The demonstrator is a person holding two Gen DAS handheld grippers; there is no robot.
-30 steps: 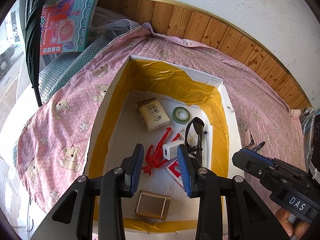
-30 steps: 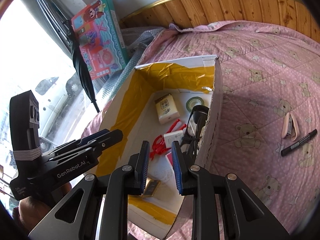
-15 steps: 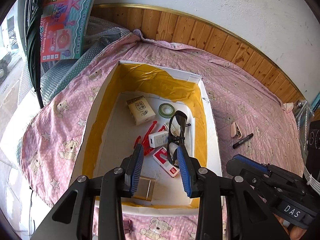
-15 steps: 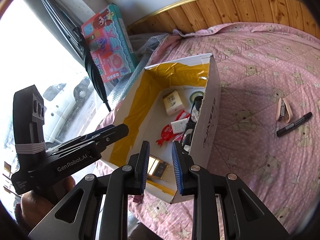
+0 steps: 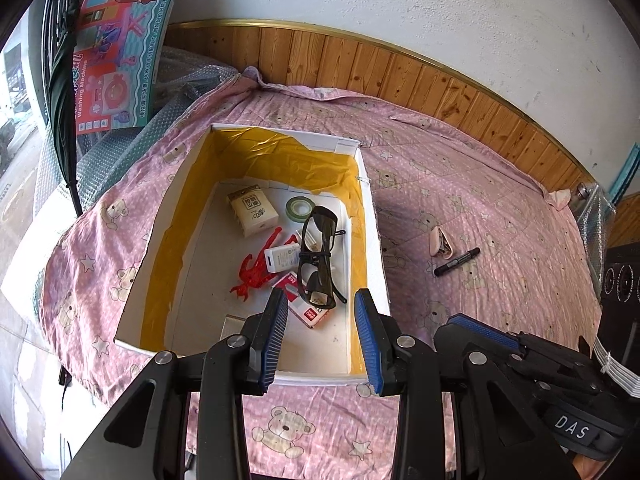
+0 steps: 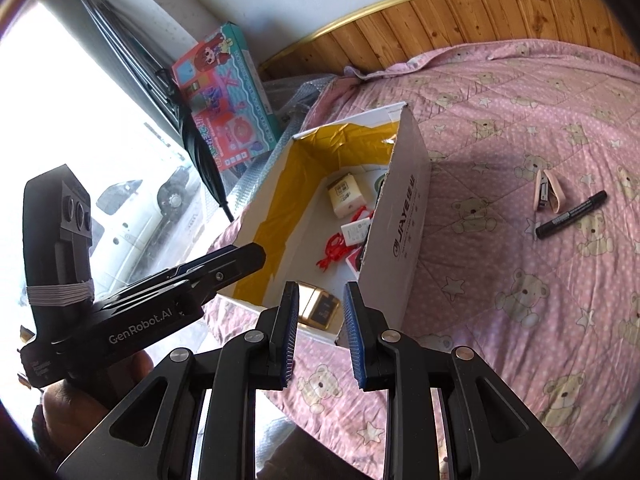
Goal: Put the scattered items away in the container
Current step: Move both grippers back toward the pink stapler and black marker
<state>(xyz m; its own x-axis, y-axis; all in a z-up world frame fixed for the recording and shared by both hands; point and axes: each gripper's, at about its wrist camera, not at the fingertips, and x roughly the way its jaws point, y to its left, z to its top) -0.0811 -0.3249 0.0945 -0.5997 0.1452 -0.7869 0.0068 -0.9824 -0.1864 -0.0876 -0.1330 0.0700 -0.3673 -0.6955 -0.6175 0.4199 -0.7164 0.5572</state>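
Left wrist view: the left gripper (image 5: 321, 336) hangs above the near rim of the cardboard box (image 5: 374, 248), jaws parted and empty. Inside the box lie dark safety glasses (image 5: 318, 256), a tape roll (image 5: 299, 207), a cream carton (image 5: 253, 209), a red clip (image 5: 256, 268) and a white charger (image 5: 282, 258). Just beyond the box's right wall, on the pink quilt (image 5: 500, 216), a pink stapler (image 5: 440, 242) and a black marker (image 5: 457, 262) wait, close together and both outside. Right wrist view: the right gripper (image 6: 320, 332) also hovers by the box's near corner, jaws moderately open, nothing between them; the stapler (image 6: 548, 192) and marker (image 6: 572, 215) sit well right of the box (image 6: 400, 220). The risk, I'd judge: the marker is slim and round on soft bedding, so a pinch off-centre may roll it or press it into the quilt; and with the stapler almost touching it, open jaws may nudge one while closing on the other. The stapler looks hinged slightly open, so it may shift when squeezed.
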